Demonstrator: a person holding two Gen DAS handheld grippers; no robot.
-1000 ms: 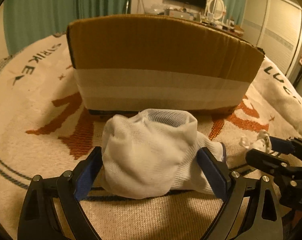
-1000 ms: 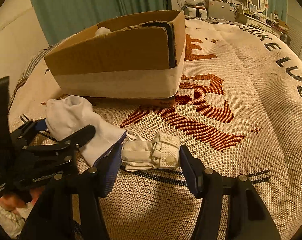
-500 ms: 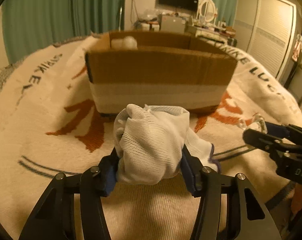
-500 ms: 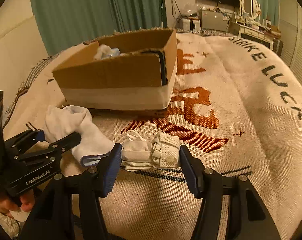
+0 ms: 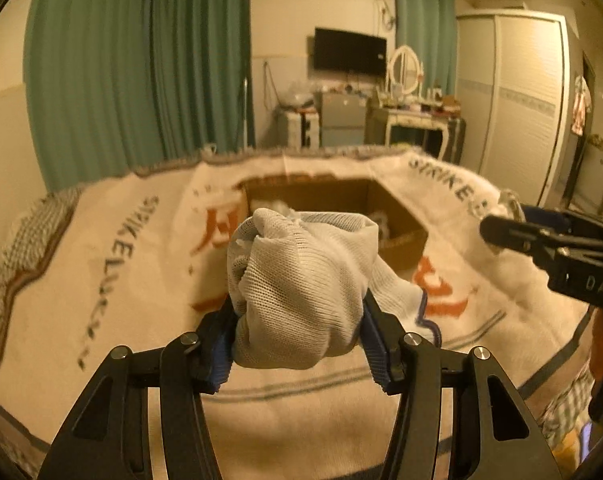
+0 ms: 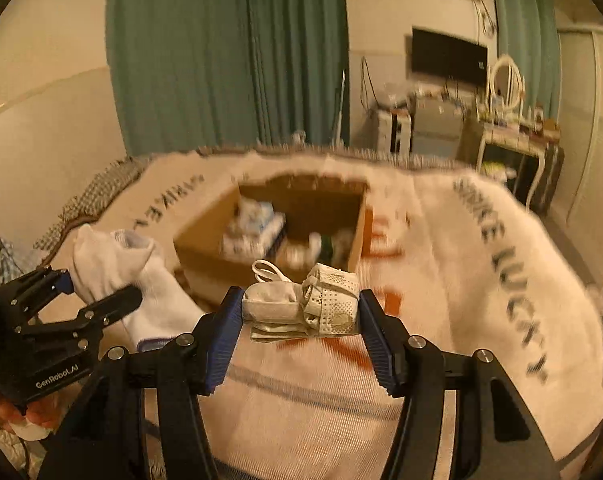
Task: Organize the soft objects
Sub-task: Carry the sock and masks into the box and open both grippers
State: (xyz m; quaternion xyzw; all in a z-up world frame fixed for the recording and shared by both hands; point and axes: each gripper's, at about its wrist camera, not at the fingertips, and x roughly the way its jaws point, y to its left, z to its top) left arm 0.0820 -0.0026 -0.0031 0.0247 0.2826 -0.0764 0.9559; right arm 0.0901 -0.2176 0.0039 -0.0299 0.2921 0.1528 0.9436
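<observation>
My left gripper (image 5: 297, 344) is shut on a bunched white sock (image 5: 301, 284) and holds it in the air in front of an open cardboard box (image 5: 397, 236). The sock also shows in the right wrist view (image 6: 113, 264). My right gripper (image 6: 299, 320) is shut on a folded white face mask (image 6: 301, 306) and holds it above the bed, short of the same box (image 6: 205, 248). The box holds several soft items (image 6: 253, 228). The right gripper also shows at the right of the left wrist view (image 5: 549, 240).
The box stands on a cream bedspread (image 5: 113, 288) with orange and dark lettering. Green curtains (image 5: 141, 72), a dresser (image 5: 413, 120) and a wardrobe (image 5: 513, 96) stand beyond the bed's far edge.
Both grippers have closed on their items and lifted them off the bedspread. Both views now look down into the open box from higher up.
</observation>
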